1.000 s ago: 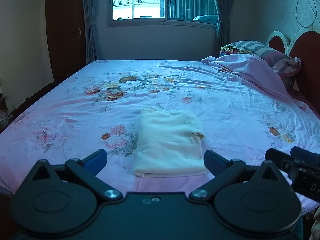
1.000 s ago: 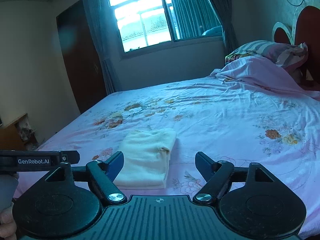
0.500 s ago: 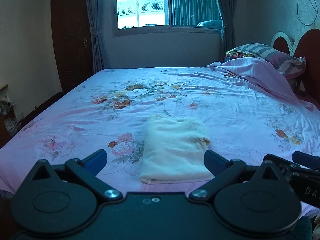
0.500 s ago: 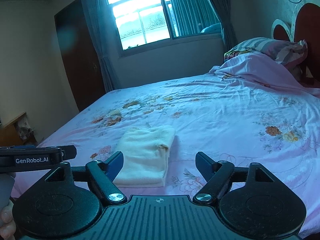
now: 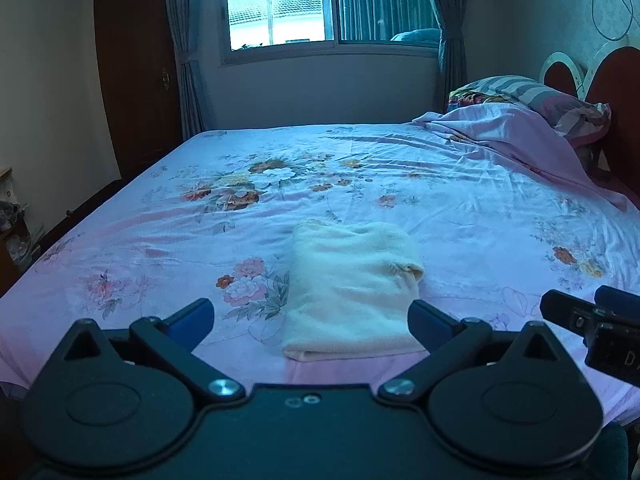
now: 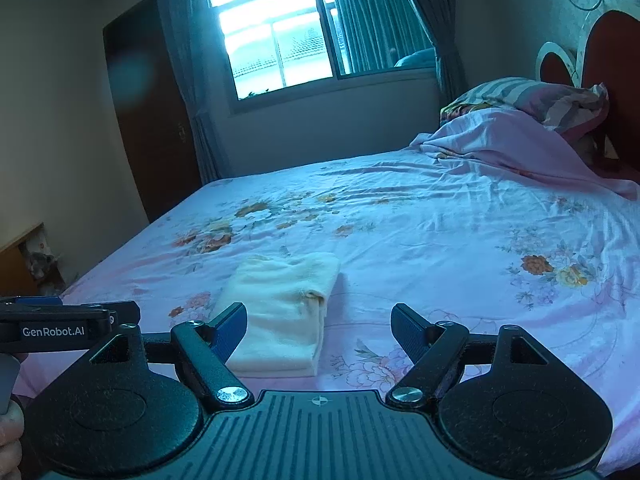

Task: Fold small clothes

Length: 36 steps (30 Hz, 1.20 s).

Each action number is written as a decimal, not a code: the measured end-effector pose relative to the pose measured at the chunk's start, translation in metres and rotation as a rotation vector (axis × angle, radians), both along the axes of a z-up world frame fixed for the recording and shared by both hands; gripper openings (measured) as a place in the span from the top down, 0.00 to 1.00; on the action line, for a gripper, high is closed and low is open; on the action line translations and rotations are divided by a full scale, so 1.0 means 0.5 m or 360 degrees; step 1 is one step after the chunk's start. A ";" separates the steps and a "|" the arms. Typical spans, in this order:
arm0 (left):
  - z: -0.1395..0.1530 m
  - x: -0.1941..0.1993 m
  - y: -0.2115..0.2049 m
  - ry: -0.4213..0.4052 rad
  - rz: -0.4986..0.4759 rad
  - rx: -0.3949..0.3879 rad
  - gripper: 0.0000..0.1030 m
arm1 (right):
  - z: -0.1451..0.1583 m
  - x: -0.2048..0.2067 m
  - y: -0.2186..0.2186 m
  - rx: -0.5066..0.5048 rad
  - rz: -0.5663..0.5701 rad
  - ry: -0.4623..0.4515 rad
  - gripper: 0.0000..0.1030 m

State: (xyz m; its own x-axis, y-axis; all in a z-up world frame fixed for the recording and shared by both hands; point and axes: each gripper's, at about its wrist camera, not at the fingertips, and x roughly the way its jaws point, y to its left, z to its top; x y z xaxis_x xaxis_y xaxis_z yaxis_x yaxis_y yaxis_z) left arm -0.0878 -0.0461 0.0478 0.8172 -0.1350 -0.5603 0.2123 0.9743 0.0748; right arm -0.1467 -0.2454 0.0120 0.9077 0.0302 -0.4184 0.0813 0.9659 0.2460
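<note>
- Cream terry cloth: one folded garment [image 5: 352,292] lies flat on the bed [image 5: 460,208], lower centre of the left wrist frame; same garment [image 6: 280,312] sits lower centre-left in the right wrist frame.
- Fold edge faces the cameras; layers are stacked, with one corner turned up on the garment's right side.
- Bed sheet is pink with floral print, lightly creased; garment rests near the bed's near edge.
- Left gripper [image 5: 310,322]: jaws spread wide, nothing between the pads; blue fingertips [image 5: 192,318] appear either side of the garment's near end, no contact visible.
- Right gripper [image 6: 318,330]: jaws spread wide, empty; left fingertip overlaps the garment's near left corner in view, contact cannot be told.
- Rumpled pink quilt [image 5: 516,136] and striped pillow [image 5: 532,96] at right of frame, well apart from the garment.
- Window [image 6: 280,32] upper centre; dark door [image 6: 152,112] at left.
</note>
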 end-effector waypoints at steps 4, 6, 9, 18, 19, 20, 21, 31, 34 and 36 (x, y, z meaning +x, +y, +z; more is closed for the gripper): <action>-0.003 0.003 -0.001 0.0011 0.0000 0.0002 0.01 | -0.003 0.001 0.002 -0.0004 0.0002 0.0008 0.24; -0.005 0.004 -0.004 0.0018 -0.0005 0.0015 0.01 | -0.005 0.003 0.001 0.0005 0.0005 0.0012 0.24; -0.008 0.008 -0.006 0.0039 -0.0010 0.0012 0.01 | -0.009 0.005 0.002 0.0012 -0.0001 0.0018 0.24; -0.019 0.026 -0.006 0.0114 -0.0004 -0.0008 0.01 | -0.014 0.008 0.004 0.0015 -0.0004 0.0025 0.24; -0.019 0.029 -0.003 0.0119 -0.0003 -0.0036 0.01 | -0.015 0.008 0.004 0.0016 -0.0007 0.0028 0.24; -0.019 0.032 0.000 0.0121 0.0000 -0.0066 0.01 | -0.016 0.008 0.004 0.0017 -0.0011 0.0029 0.24; -0.019 0.033 0.003 0.0118 0.0006 -0.0090 0.01 | -0.016 0.008 0.005 0.0018 -0.0009 0.0030 0.24; -0.025 0.050 -0.002 0.0108 0.0000 -0.0063 0.01 | -0.020 0.035 0.014 -0.0012 -0.0013 0.0055 0.24; -0.027 0.060 -0.006 0.0113 -0.0034 -0.0059 0.01 | -0.019 0.052 0.017 -0.0028 -0.0007 0.0059 0.24; -0.029 0.066 -0.008 0.0106 -0.0083 -0.0080 0.02 | -0.021 0.066 0.020 -0.0027 0.0005 0.0070 0.24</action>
